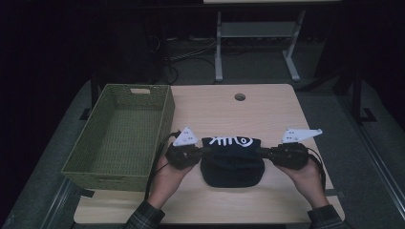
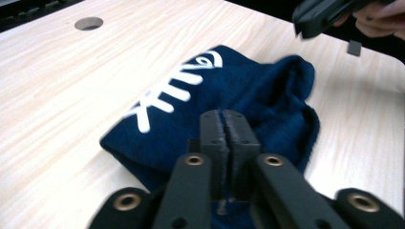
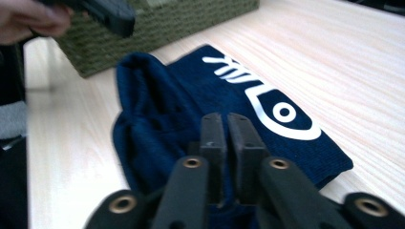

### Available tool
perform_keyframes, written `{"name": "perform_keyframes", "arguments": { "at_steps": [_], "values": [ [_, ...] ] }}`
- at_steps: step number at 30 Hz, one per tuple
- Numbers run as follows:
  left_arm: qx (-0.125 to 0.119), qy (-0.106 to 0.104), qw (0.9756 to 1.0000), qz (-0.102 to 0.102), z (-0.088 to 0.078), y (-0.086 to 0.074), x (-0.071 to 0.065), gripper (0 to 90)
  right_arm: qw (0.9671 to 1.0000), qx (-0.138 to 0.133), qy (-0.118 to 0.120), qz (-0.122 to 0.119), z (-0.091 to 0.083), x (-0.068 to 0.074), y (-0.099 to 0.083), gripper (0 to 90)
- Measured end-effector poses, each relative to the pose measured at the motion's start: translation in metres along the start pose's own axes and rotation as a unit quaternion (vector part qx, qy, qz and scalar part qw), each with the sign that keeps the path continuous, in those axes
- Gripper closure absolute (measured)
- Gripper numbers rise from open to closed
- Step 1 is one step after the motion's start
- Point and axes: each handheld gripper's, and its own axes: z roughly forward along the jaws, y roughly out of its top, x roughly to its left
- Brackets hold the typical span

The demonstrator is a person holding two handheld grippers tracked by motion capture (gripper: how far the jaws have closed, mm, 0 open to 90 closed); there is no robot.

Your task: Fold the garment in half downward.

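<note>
While the navy cloth (image 1: 232,162) lies between them (on the table (image 1: 267,109)), left gripper (image 1: 203,151) and right gripper (image 1: 261,152) clamp its edges.

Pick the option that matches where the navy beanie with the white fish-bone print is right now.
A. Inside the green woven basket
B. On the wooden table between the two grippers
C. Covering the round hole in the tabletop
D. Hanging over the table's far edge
B: the navy beanie lies on the wooden table, with the left gripper and right gripper at its two sides; the green woven basket holds nothing.
</note>
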Motion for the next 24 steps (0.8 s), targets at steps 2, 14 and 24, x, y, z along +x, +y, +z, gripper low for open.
{"name": "perform_keyframes", "arguments": {
  "at_steps": [2, 14, 24],
  "values": [
    [0.003, 0.001, 1.0, -0.004, 0.01, 0.003, 0.005, 89.7, 1.0, 0.007, 0.0, 0.003, 0.007, -0.005, 0.0, 89.6],
    [0.041, -0.033, 0.9985, -0.012, 0.055, -0.01, 0.004, 89.7, 0.9993, 0.034, 0.009, 0.008, 0.028, -0.007, -0.012, 89.7],
    [0.072, -0.044, 0.9964, -0.011, 0.06, -0.034, -0.006, 89.7, 0.9975, 0.065, 0.021, 0.016, 0.035, 0.005, -0.034, 89.7]
  ]
}}
